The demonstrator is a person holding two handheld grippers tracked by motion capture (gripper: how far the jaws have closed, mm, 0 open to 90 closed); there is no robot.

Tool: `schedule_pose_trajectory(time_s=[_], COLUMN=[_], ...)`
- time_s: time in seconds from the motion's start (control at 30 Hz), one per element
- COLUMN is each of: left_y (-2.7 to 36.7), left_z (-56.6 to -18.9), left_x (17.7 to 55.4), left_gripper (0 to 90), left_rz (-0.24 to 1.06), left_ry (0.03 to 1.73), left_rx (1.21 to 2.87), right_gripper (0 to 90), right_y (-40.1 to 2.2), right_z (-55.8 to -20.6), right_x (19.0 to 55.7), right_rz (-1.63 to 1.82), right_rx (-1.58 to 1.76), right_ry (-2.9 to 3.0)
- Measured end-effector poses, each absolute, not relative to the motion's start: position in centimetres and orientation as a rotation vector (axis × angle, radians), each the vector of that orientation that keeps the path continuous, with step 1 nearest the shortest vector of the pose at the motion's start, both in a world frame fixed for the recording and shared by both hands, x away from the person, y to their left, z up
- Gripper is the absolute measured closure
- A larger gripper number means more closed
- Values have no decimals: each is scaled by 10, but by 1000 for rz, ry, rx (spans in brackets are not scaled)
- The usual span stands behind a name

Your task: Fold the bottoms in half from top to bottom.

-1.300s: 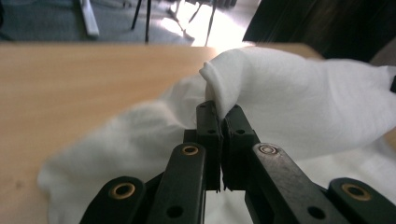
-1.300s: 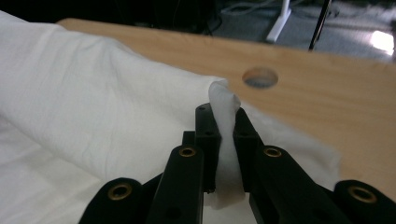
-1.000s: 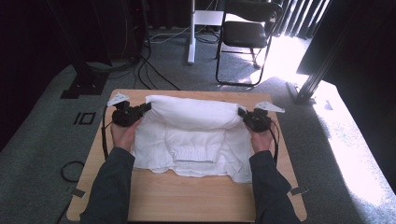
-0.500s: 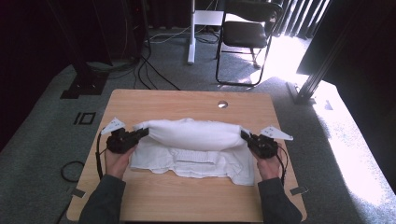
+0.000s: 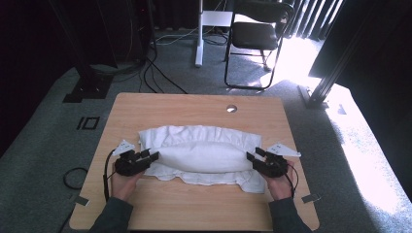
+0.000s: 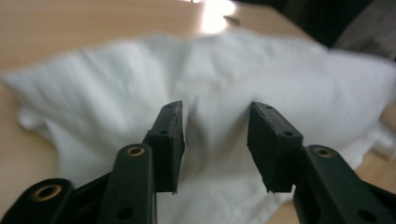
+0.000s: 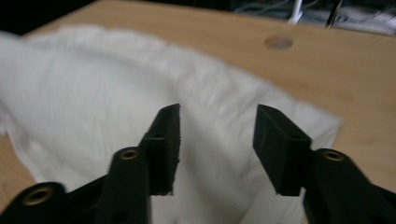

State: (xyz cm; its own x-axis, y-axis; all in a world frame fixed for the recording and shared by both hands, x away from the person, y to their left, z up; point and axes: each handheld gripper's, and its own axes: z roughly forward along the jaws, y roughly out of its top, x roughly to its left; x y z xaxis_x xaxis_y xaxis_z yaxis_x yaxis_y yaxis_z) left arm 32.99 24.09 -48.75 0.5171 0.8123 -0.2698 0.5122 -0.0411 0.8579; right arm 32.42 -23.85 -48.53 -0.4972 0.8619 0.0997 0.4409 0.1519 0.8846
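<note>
High view: a white towel (image 5: 201,156) is laid across the middle of a light wooden desk (image 5: 194,109), folded over into a long, puffy roll with looser layers spread beneath and behind it. The left hand-held gripper (image 5: 151,156) is held at the towel's left end and the right hand-held gripper (image 5: 251,156) at its right end, each pointed inward along the roll. Both pairs of jaws have just been opening, and nothing is seen clamped in them.

Left gripper view: the two black jaws are parted, with a clear gap between them. The towel (image 6: 219,88) is seen beyond and below the gap, soft and wrinkled, free of the pads.

Right gripper view: the jaws are likewise spread apart, and the towel (image 7: 84,102) lies past them, its thin lower corner spread flat on the desk (image 7: 327,70).

The cloth is judged light, limp and not fragile; it is likely to sag and unroll if lifted at one point. A hold is best taken at both ends together, pinching through all folded layers at the edge, so that the fold is kept.
</note>
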Motion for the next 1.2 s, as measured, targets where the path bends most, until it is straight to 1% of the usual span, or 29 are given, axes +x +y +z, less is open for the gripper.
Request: schedule_pose_trajectory(time_s=[0.03,0.07,0.1,0.13,0.17,0.2,0.23,0.27,0.3,0.33,0.4,0.43,0.5,0.53,0.57,0.6,0.67,0.8,0.97,1.07,1.2], left_y=[240,240,234,234,223,223,208,208,193,193,180,168,163,158,153,149,144,145,158,169,177], left_z=[-470,-470,-454,-454,-442,-442,-436,-436,-435,-435,-437,-444,-448,-454,-460,-467,-483,-506,-533,-542,-547], left_x=[335,335,341,341,351,351,364,364,377,377,390,401,405,409,411,414,415,404,384,374,370], left_gripper=[531,531,531,532,532,532,532,531,532,532,532,532,531,531,531,531,531,532,528,520,524], left_rz=[361,361,381,381,382,382,387,387,377,377,363,354,335,333,332,320,305,292,288,314,356], left_ry=[1110,1110,1099,1099,1090,1090,1071,1071,1084,1084,1090,1112,1125,1136,1150,1159,1183,1223,1260,1253,1271], left_rx=[1656,1656,1625,1625,1625,1625,1643,1643,1645,1645,1666,1684,1694,1709,1727,1746,1781,1816,1793,1799,1825], right_gripper=[453,437,425,424,420,420,413,411,411,411,413,414,417,417,416,416,416,408,397,388,379], right_y=[-238,-236,-232,-228,-223,-223,-212,-206,-201,-201,-191,-183,-176,-176,-170,-170,-164,-155,-155,-158,-164], right_z=[-468,-461,-455,-451,-447,-447,-444,-443,-443,-443,-445,-450,-457,-457,-467,-467,-477,-505,-529,-537,-542], right_x=[330,334,339,345,350,350,363,369,376,376,389,401,411,411,418,418,421,410,392,386,385], right_rz=[1317,1305,1285,1273,1277,1277,1278,1273,1277,1277,1282,1273,1247,1247,1209,1209,1158,1082,1053,1056,1079], right_rx=[1228,1222,1226,1226,1221,1221,1227,1242,1253,1253,1288,1328,1360,1360,1380,1380,1387,1363,1359,1345,1380], right_ry=[1959,1956,1950,1943,1943,1943,1937,1942,1940,1940,1939,1947,1953,1953,1974,1974,1998,2069,2066,2067,2060])
